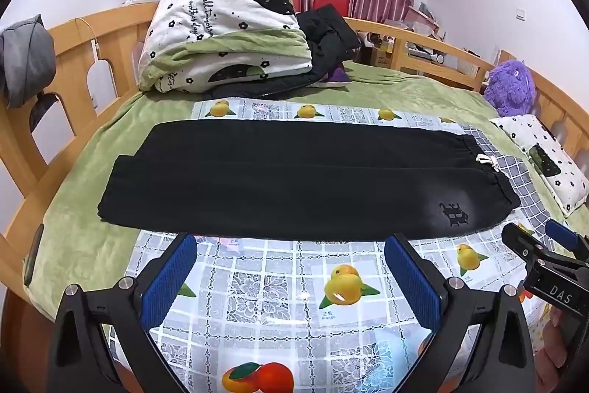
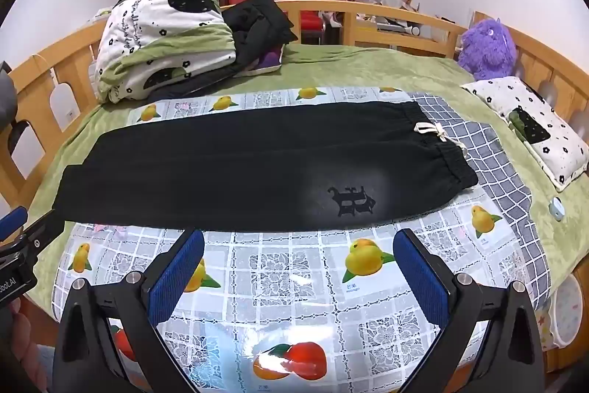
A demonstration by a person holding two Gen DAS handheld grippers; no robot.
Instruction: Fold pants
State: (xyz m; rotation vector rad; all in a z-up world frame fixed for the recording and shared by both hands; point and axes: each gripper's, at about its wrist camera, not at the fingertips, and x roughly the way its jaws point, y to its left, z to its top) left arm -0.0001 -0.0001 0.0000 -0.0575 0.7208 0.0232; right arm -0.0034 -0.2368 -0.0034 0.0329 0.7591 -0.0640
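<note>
Black pants (image 1: 294, 179) lie flat across a fruit-print plastic cloth (image 1: 279, 282) on the bed, legs side by side. The elastic waistband with a white drawstring (image 1: 486, 161) is at the right and the cuffs are at the left. A dark logo (image 2: 351, 201) sits near the waist. My left gripper (image 1: 291, 245) is open and empty, just short of the pants' near edge. My right gripper (image 2: 298, 238) is open and empty, near the logo end. The pants also show in the right wrist view (image 2: 257, 168).
A folded white-and-green quilt (image 1: 224, 35) and a black jacket (image 1: 327, 35) are piled at the back. A purple plush toy (image 1: 510, 87) and a pillow (image 1: 545, 157) lie at the right. A wooden rail (image 1: 73, 61) rings the bed. A checked cloth (image 2: 489, 164) lies under the waistband.
</note>
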